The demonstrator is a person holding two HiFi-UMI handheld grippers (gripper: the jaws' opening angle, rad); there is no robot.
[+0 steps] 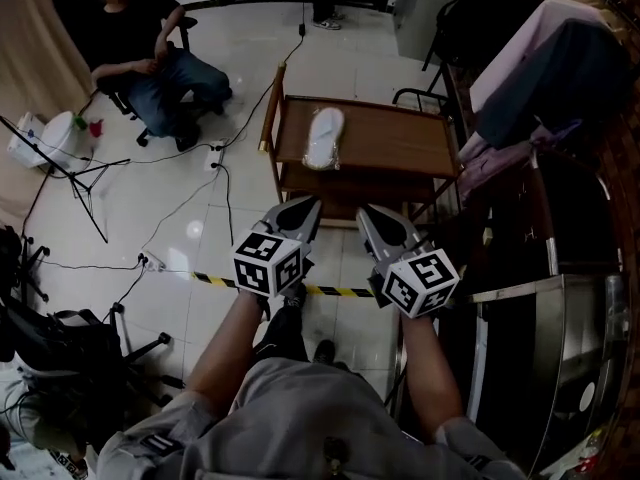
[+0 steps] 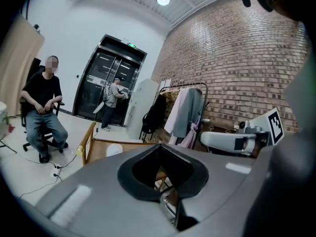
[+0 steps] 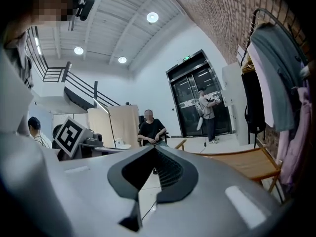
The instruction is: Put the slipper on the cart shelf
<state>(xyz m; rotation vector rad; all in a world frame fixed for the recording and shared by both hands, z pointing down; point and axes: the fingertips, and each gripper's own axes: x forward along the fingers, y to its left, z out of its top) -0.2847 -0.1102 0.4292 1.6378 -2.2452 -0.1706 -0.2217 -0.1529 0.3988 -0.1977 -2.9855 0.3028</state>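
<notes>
A white slipper (image 1: pixel 323 136) lies on the left part of the top shelf of a wooden cart (image 1: pixel 400 143). In the left gripper view the slipper (image 2: pixel 114 149) shows just past the cart's side rail (image 2: pixel 88 141). Both grippers hang in front of the person's body, short of the cart. My left gripper (image 1: pixel 302 208) is shut with nothing in it; its tips meet (image 2: pixel 159 145). My right gripper (image 1: pixel 372 218) is beside it, also shut and empty (image 3: pixel 154 147), with the cart's top (image 3: pixel 247 162) to its right.
A person (image 1: pixel 140 48) sits on an office chair at the far left. Cables and a power strip (image 1: pixel 215 156) lie on the tiled floor, crossed by a yellow-black tape (image 1: pixel 330 290). A clothes rack (image 1: pixel 540 68) and a metal counter (image 1: pixel 560 348) stand on the right.
</notes>
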